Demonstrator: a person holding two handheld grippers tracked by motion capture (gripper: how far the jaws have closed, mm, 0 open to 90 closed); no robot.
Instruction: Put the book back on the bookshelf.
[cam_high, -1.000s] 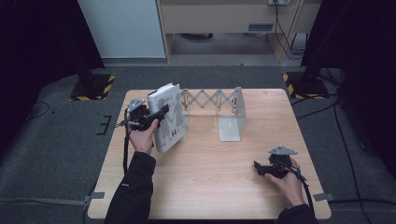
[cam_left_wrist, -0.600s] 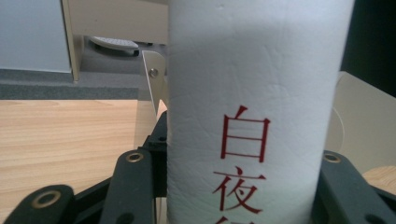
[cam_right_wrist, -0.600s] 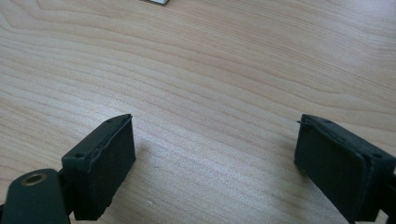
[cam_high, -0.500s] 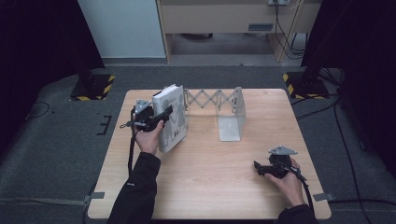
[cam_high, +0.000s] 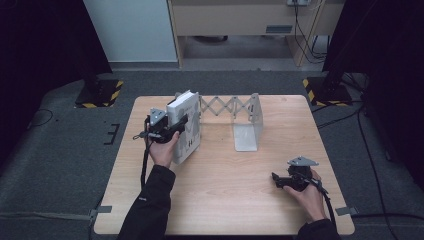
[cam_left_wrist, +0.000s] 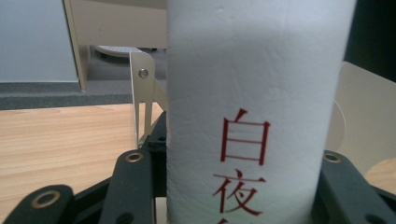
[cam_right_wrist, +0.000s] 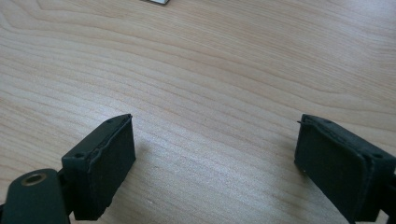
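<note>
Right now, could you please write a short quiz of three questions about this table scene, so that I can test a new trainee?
1. True or false: the left tongs are shut on the white book.
2. Multiple choice: the right tongs are
A. shut on the metal book rack
B. open above bare wood of the table
C. shut on the book
3. In one word: what colour are the characters printed on the book's spine, as seen in the left gripper view?

Key
1. True: the spine sits between the two black jaws.
2. B: the jaws stand wide apart, with nothing between them.
3. Red.
</note>
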